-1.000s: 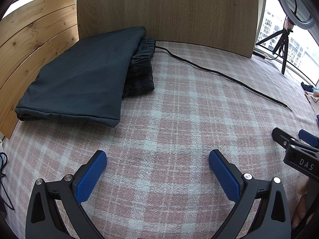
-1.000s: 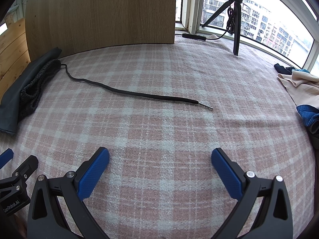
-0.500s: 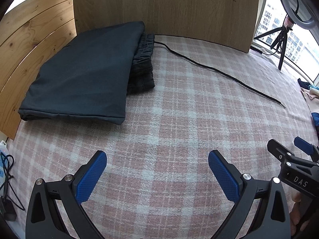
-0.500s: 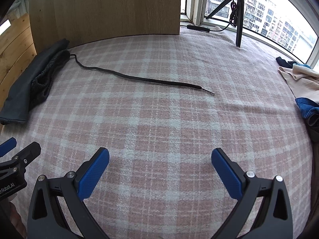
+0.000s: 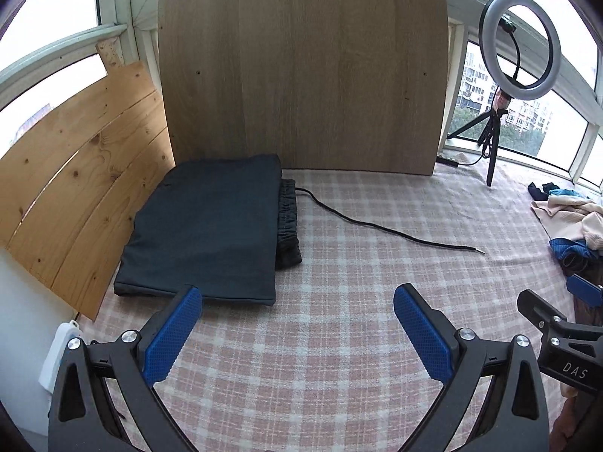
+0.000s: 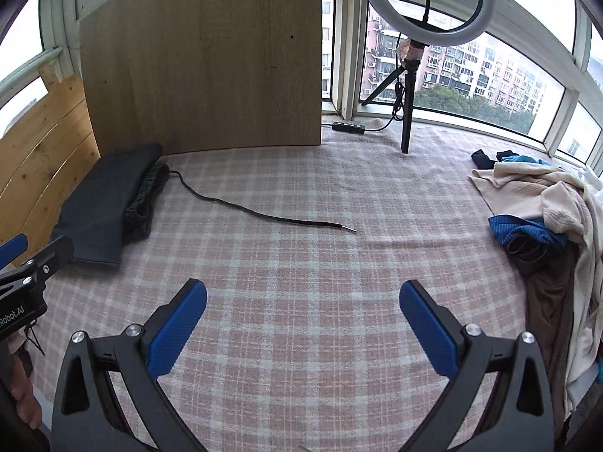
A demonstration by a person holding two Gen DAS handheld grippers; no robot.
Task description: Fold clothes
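Pink plaid blanket [image 5: 339, 339] is spread over the whole work surface. Tall wood panel [image 5: 301, 75] is stood upright at the back. Folded dark garment [image 5: 211, 226] is laid flat at back-left, near the panel, with its drawstring [image 5: 377, 228] trailed out to the right across the blanket. Unfolded clothes pile [image 6: 546, 218] is heaped at the right edge. Ring light [image 6: 426, 3] is set on a tripod by the window. Left gripper [image 5: 297, 333] and right gripper [image 6: 303, 333] are both held spread wide above bare blanket, nothing grasped.
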